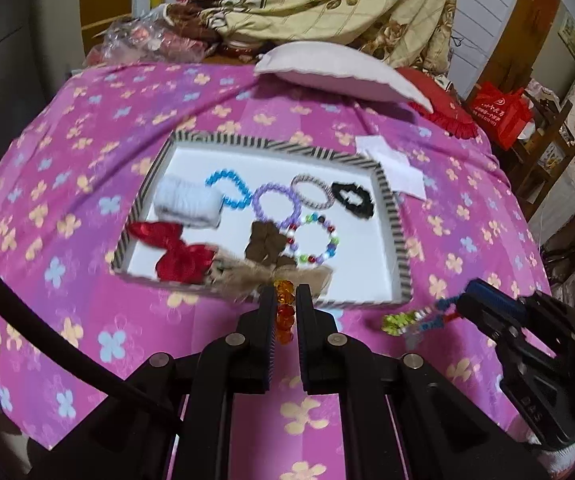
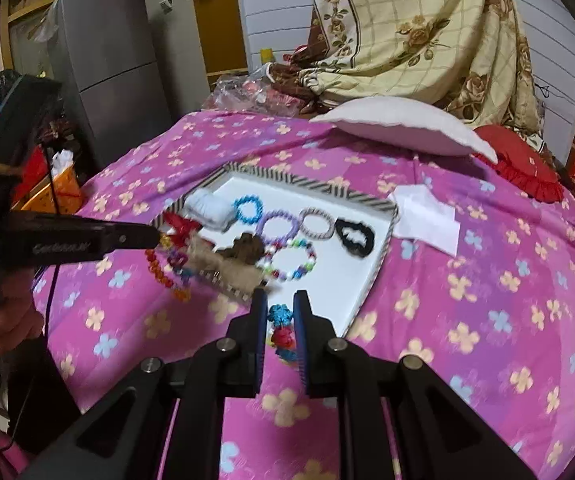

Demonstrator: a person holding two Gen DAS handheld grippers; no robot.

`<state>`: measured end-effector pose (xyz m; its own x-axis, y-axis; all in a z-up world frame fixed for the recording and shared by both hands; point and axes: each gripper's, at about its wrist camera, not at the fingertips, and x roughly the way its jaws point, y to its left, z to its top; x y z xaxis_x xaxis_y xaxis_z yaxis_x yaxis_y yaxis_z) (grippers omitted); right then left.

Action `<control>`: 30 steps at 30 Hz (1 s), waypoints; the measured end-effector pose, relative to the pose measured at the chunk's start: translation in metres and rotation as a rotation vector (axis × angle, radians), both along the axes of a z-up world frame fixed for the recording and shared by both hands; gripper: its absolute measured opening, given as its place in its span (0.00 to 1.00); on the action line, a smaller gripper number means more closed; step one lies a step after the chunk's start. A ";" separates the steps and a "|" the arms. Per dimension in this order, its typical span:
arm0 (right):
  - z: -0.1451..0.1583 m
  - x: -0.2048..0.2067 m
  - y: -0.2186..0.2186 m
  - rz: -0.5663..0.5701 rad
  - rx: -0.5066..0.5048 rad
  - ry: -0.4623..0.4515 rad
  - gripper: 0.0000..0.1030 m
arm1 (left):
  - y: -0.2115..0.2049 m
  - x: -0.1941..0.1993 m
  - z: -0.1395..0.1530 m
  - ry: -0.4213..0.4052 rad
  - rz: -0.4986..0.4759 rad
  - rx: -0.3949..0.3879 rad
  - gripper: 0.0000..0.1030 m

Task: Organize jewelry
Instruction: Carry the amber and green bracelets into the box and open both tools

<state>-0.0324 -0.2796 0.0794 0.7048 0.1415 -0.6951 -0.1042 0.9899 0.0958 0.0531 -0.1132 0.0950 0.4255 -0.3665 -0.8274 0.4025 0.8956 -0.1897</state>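
A white tray with a striped rim (image 1: 401, 240) (image 2: 383, 248) lies on the pink flowered bedspread and holds several bead bracelets, scrunchies and bows. My left gripper (image 1: 285, 292) is shut on an orange bead bracelet (image 1: 284, 312), at the tray's near edge; the bracelet also hangs in the right wrist view (image 2: 167, 276). My right gripper (image 2: 280, 300) is shut on a multicoloured bracelet (image 2: 281, 334) with blue and red beads, just in front of the tray; it shows in the left wrist view (image 1: 415, 318).
A white pillow (image 1: 339, 76) and a red cushion (image 2: 523, 168) lie beyond the tray. White paper (image 1: 395, 166) lies right of the tray. A grey fridge (image 2: 107, 68) stands to the left, a hanging floral blanket (image 2: 427, 32) behind.
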 end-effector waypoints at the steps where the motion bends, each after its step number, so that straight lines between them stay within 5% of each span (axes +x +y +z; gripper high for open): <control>1: 0.001 0.006 -0.002 -0.005 -0.004 0.001 0.13 | -0.002 0.001 0.002 -0.002 -0.004 -0.001 0.30; 13: -0.021 0.074 -0.034 -0.058 0.055 0.072 0.13 | -0.062 0.008 -0.004 0.034 -0.078 -0.037 0.29; 22: -0.074 0.120 -0.055 -0.101 0.072 0.177 0.13 | -0.070 0.036 -0.077 0.176 -0.026 0.001 0.29; 30: -0.092 0.149 -0.068 -0.154 0.074 0.171 0.13 | -0.070 0.048 -0.100 0.210 0.007 0.013 0.29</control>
<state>0.1162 -0.3472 -0.0126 0.5953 0.0969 -0.7976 0.0710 0.9825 0.1724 0.1014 -0.1828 -0.0048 0.2456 -0.3528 -0.9029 0.3487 0.9013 -0.2573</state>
